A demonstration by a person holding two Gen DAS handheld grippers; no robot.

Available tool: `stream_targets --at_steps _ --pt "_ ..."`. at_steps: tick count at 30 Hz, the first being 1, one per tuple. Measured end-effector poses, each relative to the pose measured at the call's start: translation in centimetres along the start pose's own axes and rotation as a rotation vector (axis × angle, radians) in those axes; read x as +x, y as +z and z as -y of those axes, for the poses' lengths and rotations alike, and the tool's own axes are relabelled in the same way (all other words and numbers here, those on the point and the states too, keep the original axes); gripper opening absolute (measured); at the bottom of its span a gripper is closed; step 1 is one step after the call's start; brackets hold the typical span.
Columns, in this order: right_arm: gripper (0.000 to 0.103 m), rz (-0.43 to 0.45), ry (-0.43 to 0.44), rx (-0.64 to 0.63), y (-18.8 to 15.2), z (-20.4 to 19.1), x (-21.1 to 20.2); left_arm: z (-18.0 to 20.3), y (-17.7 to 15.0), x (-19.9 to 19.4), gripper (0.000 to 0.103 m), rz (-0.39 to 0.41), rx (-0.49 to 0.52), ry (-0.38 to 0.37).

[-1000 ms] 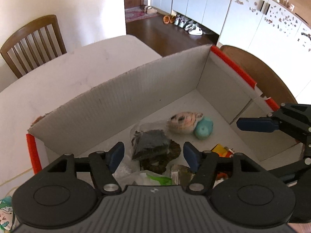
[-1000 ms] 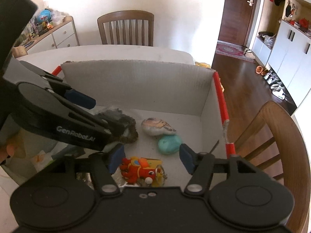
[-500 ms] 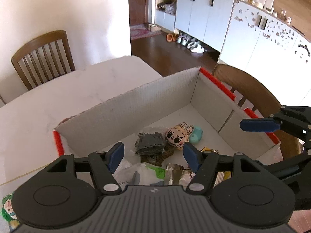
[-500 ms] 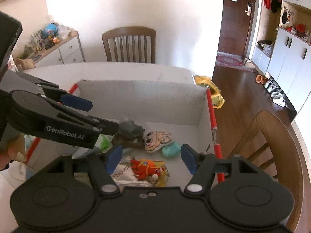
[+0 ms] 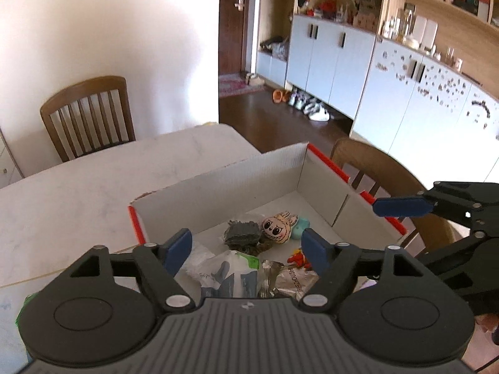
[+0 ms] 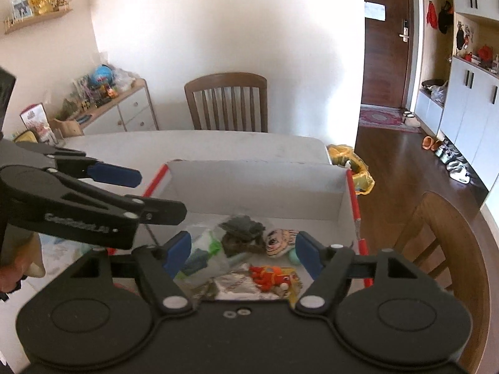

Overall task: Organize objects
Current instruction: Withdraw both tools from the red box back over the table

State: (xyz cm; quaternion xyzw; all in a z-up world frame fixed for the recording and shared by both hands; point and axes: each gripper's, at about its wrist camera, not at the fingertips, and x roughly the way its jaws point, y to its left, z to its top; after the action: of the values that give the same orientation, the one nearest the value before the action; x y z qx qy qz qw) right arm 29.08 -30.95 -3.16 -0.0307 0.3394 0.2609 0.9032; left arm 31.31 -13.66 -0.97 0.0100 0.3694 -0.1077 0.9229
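Note:
A white cardboard box (image 5: 237, 184) with red edges stands on the white table; it also shows in the right wrist view (image 6: 259, 184). Inside lie a dark pouch (image 5: 242, 236), a beige bunny-face toy (image 5: 276, 227), a teal piece (image 5: 300, 227), a red-orange toy (image 6: 269, 277), a silver foil packet (image 5: 290, 280) and plastic bags (image 5: 229, 268). My left gripper (image 5: 246, 247) is open and empty, well above the box. My right gripper (image 6: 243, 251) is open and empty, also above it.
The white table (image 5: 78, 187) stretches to the far left. A wooden chair (image 6: 226, 101) stands at its far side and another (image 6: 443, 243) at the right beside the box. A yellow bag (image 6: 351, 159) lies on the floor beyond the table.
Both grippers have risen and pulled back from the box, which now looks smaller and farther below. Both stay open and empty.

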Motion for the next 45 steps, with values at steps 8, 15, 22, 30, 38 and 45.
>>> stream_targets --at_steps 8,15,22,30,38,45 --pt "0.083 0.033 0.026 0.001 0.0 -2.1 -1.3 -1.3 -1.3 -3.9 0.082 0.063 -0.039 0.014" --pt "0.092 0.064 0.045 0.023 0.3 -4.1 -1.9 -3.6 -3.0 -6.5 0.083 0.098 -0.082 0.035" --pt "0.101 0.096 0.048 0.054 0.6 -6.5 -1.7 -7.1 -4.9 -8.1 0.089 0.096 -0.132 0.047" --pt "0.102 0.091 0.028 0.074 0.8 -10.1 -0.3 -12.0 -6.7 -9.7 0.103 0.11 -0.185 0.062" --pt "0.102 0.059 0.016 0.079 1.2 -13.6 2.0 -16.7 -8.3 -10.3 0.103 0.124 -0.184 0.108" --pt "0.102 0.033 0.018 0.073 1.9 -16.5 4.4 -20.9 -9.9 -9.9 0.103 0.079 -0.195 0.121"
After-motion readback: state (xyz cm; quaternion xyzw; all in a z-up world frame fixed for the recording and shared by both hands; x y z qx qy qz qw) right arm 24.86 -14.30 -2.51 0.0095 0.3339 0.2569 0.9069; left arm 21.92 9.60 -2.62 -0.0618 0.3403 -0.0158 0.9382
